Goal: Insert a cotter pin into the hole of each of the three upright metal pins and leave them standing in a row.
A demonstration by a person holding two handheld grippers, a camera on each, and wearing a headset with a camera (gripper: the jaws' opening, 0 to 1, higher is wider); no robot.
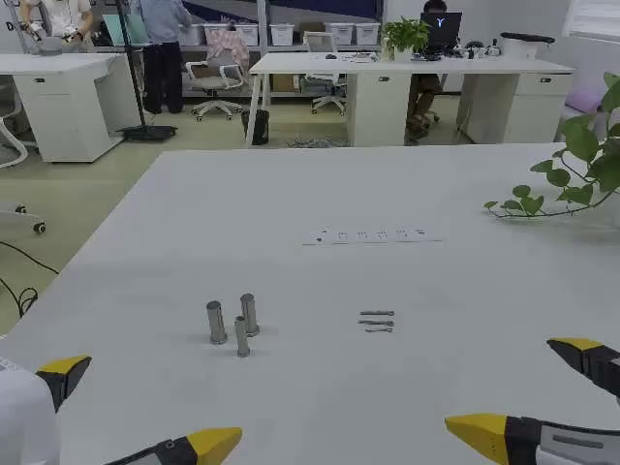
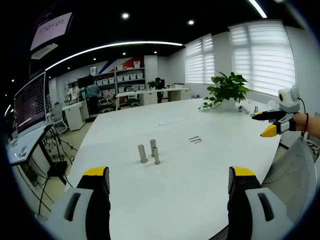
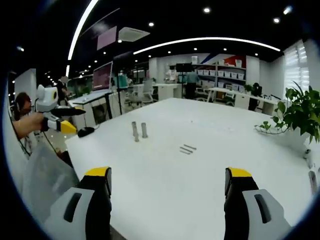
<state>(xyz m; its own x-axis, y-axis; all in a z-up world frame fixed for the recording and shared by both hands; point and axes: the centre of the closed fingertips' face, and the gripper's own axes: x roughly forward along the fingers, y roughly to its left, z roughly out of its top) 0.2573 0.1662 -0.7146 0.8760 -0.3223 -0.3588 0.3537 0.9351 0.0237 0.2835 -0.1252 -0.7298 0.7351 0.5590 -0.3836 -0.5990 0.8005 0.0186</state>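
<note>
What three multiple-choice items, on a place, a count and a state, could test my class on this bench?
1. In the head view, the cotter pins lie: A right of the metal pins, apart; B in their holes; C in a box.
2. Upright metal pins: A two; B three; C five.
3. The left claw and right claw are: A open, empty; B shut on pins; C shut on a screw.
Answers: 1 A, bare table separates them; 2 B, three stand clustered; 3 A, each gripper view shows its jaws wide apart.
</note>
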